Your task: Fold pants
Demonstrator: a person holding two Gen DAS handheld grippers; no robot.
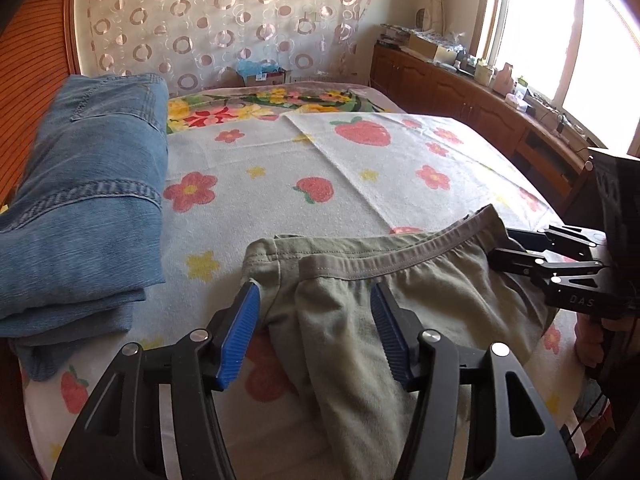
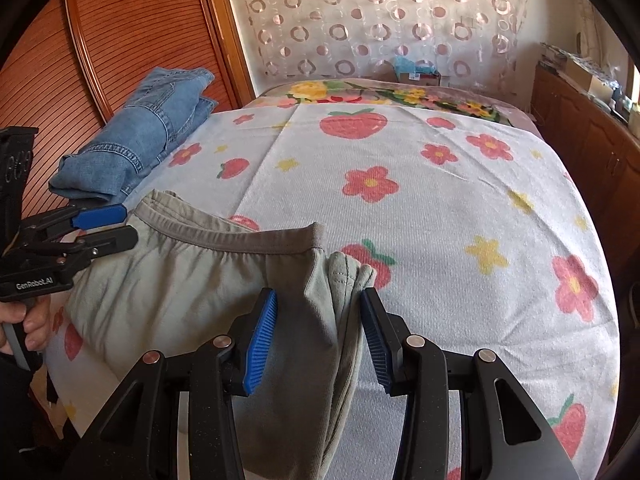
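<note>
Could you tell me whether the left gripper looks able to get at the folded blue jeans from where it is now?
Probably yes. The left gripper stands with open jaws over the grey-green pants, and only bare flowered sheet lies between it and the folded jeans.

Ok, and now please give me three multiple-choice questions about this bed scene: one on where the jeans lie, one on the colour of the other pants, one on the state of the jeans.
1. Where do the jeans lie?
A. On the bed, at its left edge by the wooden wall
B. On the floor
C. On the cabinet by the window

2. What colour are the pants with the elastic waistband?
A. Red
B. Grey-green
C. Black

3. In what state are the jeans?
A. Spread out at full length
B. Hanging on a hook
C. Folded in a pile

Answers:
1 A, they rest on the blanket next to the slatted wood.
2 B, the cloth is a dull grey-green.
3 C, layers lie stacked on one another.
</note>
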